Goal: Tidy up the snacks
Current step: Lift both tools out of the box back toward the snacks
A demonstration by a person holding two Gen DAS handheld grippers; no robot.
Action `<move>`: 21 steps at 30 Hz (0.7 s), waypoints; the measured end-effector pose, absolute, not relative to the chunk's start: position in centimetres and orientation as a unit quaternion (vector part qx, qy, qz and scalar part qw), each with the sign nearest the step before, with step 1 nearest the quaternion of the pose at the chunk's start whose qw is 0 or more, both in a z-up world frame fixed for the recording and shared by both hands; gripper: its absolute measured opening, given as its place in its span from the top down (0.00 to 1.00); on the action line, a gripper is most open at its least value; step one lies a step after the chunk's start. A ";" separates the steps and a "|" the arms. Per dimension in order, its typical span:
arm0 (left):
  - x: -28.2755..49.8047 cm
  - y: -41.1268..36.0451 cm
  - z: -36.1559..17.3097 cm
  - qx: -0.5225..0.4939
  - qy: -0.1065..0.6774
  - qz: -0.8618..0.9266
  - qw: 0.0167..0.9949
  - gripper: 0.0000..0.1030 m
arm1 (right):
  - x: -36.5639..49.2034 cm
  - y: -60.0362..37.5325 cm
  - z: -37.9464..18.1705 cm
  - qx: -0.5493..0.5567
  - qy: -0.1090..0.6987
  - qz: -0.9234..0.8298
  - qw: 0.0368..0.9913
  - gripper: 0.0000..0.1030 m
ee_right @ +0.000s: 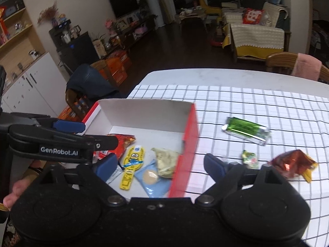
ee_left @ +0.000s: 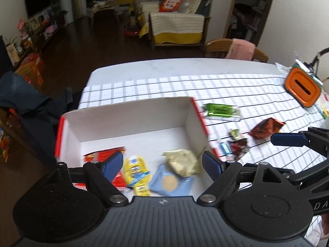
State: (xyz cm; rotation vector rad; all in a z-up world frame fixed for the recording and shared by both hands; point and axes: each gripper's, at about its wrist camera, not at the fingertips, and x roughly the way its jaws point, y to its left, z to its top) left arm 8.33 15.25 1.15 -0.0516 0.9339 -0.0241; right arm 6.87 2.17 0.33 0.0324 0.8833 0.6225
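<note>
A red box with a white inside [ee_left: 131, 121] [ee_right: 144, 113] stands on the checked cloth. It holds a red packet [ee_left: 104, 154] [ee_right: 123, 139], a yellow packet [ee_left: 136, 171] [ee_right: 132, 162], a pale green packet [ee_left: 182, 161] [ee_right: 165, 161] and a light blue packet [ee_left: 170, 182] [ee_right: 152, 178]. My left gripper [ee_left: 162, 165] is open and empty above the box. My right gripper [ee_right: 160, 165] is open and empty over the box's right wall. On the cloth to the right lie a green bar [ee_left: 223, 111] [ee_right: 245, 129], a red-orange packet [ee_left: 266, 127] [ee_right: 293, 163] and small candies [ee_left: 236, 142] [ee_right: 249, 158].
An orange-lidded container [ee_left: 302, 88] stands at the table's far right. A wooden chair with a pink cloth [ee_left: 240, 49] [ee_right: 304, 65] is behind the table. A chair with a dark jacket [ee_right: 88, 84] stands to the left. The table edge [ee_left: 164, 65] runs along the far side.
</note>
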 end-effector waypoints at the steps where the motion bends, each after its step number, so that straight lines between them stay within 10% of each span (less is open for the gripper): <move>1: 8.4 14.6 1.2 -0.023 0.447 -0.015 0.894 0.18 | 6.9 1.5 0.4 0.018 0.419 0.293 0.859 0.08; 21: 10.6 1.4 -2.4 -0.006 0.467 -0.049 0.883 0.18 | 8.4 -14.1 -1.6 -0.008 0.412 0.245 0.878 0.01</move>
